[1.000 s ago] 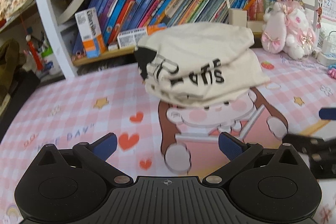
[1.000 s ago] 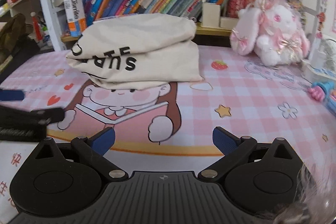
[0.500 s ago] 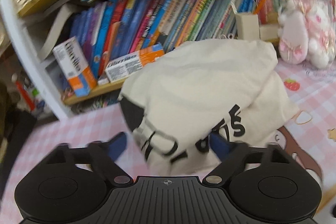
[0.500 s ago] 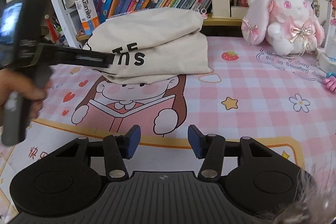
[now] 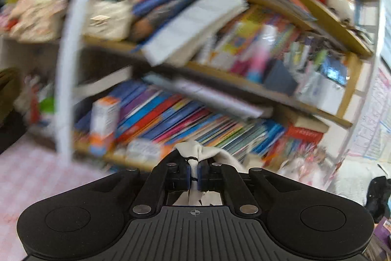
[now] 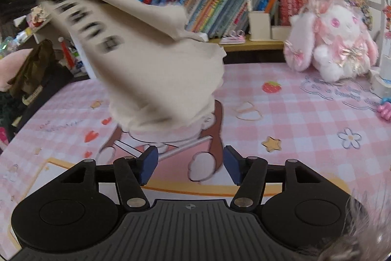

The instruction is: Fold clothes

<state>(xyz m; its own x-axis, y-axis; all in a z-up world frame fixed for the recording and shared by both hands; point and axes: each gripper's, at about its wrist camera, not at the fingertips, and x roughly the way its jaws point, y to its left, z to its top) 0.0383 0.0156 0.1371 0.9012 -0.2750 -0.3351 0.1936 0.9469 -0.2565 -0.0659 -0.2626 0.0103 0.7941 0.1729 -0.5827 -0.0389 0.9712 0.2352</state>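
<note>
Two claws show. The left claw [image 5: 193, 171] is pressed together on a bunched edge of the cream shirt [image 6: 156, 65], which hangs from it up at the left in the right wrist view, its lower end resting on the pink checked table [image 6: 305, 119]. The right claw [image 6: 190, 164] is spread and holds nothing, low over the table near the shirt's bottom. Behind stand a bookshelf [image 6: 220, 4] and a pink plush rabbit [image 6: 334, 40].
</note>
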